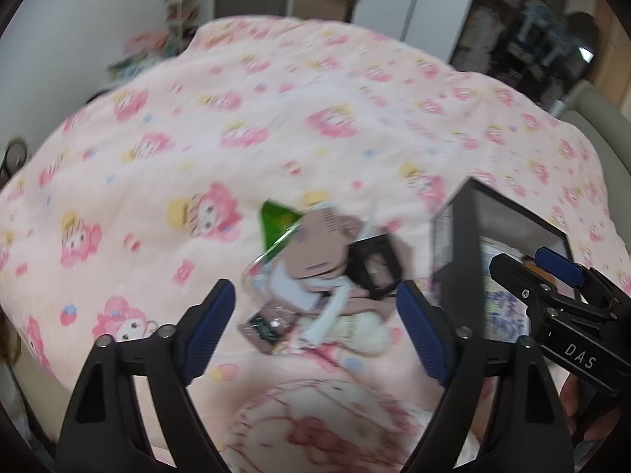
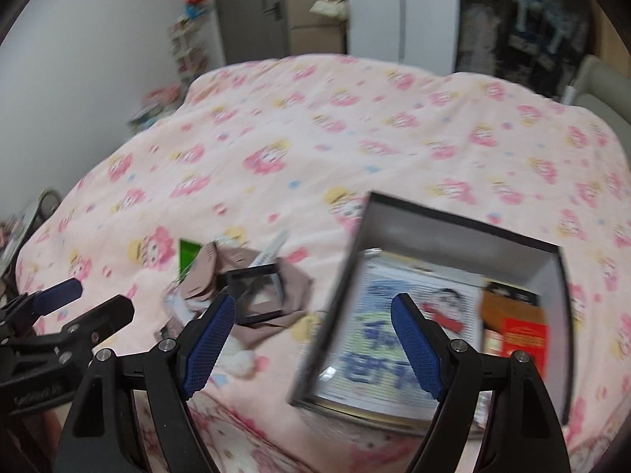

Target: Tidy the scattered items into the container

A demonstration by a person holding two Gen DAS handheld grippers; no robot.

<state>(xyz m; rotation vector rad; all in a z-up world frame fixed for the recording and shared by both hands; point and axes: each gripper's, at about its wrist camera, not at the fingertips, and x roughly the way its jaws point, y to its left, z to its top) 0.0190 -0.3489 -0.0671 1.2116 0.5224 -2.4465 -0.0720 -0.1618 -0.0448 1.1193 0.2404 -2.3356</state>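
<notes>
A heap of small items [image 1: 315, 272] lies on the pink patterned bedspread [image 1: 276, 118]: a green packet [image 1: 276, 220], brown cloth, a small black box [image 1: 372, 270], white pieces and a dark sachet. My left gripper [image 1: 315, 315] hovers open right above the heap, nothing between its fingers. The dark open box [image 2: 453, 232] stands to the right, with a printed booklet [image 2: 378, 339] and an orange-red pack [image 2: 516, 327] inside. My right gripper [image 2: 311, 335] is open over the box's left wall, holding nothing. The heap [image 2: 244, 287] shows at its left.
The bed fills most of both views. A door, cardboard boxes and a shelf rack [image 2: 189, 51] stand by the far wall. Dark shelving [image 2: 532, 31] is at the back right, and a grey headboard edge [image 2: 599, 82] at the far right.
</notes>
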